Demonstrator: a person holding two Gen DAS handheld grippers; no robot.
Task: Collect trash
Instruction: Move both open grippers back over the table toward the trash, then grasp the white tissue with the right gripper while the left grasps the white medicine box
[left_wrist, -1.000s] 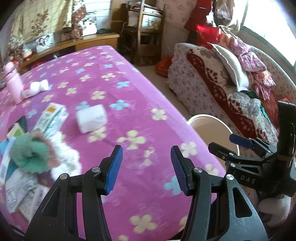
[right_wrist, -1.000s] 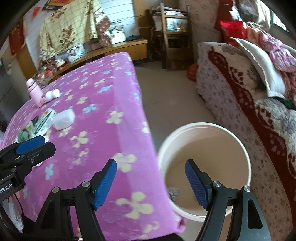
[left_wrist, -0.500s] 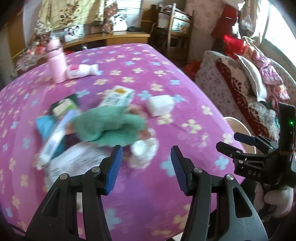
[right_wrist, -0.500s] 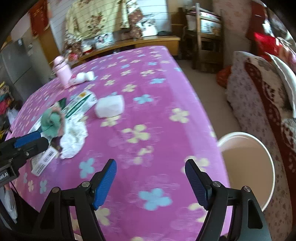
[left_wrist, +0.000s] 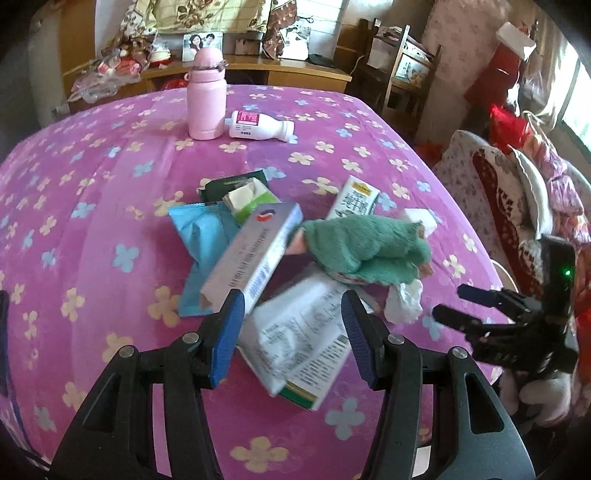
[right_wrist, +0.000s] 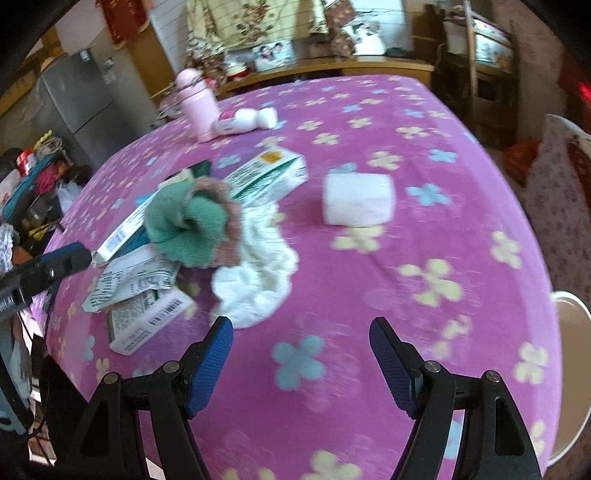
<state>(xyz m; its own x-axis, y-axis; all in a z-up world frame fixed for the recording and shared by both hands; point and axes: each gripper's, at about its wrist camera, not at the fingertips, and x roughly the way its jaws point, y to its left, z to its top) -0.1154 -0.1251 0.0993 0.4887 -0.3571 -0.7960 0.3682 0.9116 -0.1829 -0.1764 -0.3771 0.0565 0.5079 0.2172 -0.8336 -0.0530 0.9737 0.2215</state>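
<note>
A pile of trash lies on the pink flowered table (left_wrist: 110, 147): a crumpled white printed packet (left_wrist: 299, 332), a long grey-white box (left_wrist: 255, 251), a blue wrapper (left_wrist: 199, 236), a green rag (left_wrist: 362, 247), white tissue (right_wrist: 255, 273) and a milk carton (left_wrist: 354, 199). My left gripper (left_wrist: 291, 332) is open, its jaws either side of the crumpled packet. My right gripper (right_wrist: 301, 354) is open and empty over bare cloth, just right of the tissue. A white folded pad (right_wrist: 356, 199) lies apart. The bin's rim (right_wrist: 576, 369) shows at the table's right edge.
A pink flask (left_wrist: 205, 99) stands at the back with a white bottle (left_wrist: 258, 127) lying beside it. A sofa with cushions (left_wrist: 524, 192) is to the right, a wooden chair (left_wrist: 402, 74) and shelf behind. A fridge (right_wrist: 81, 99) stands far left.
Both grippers have swung left from the bin and table edge to the trash pile. The left one now hangs low over the crumpled packet. Both stayed open.
</note>
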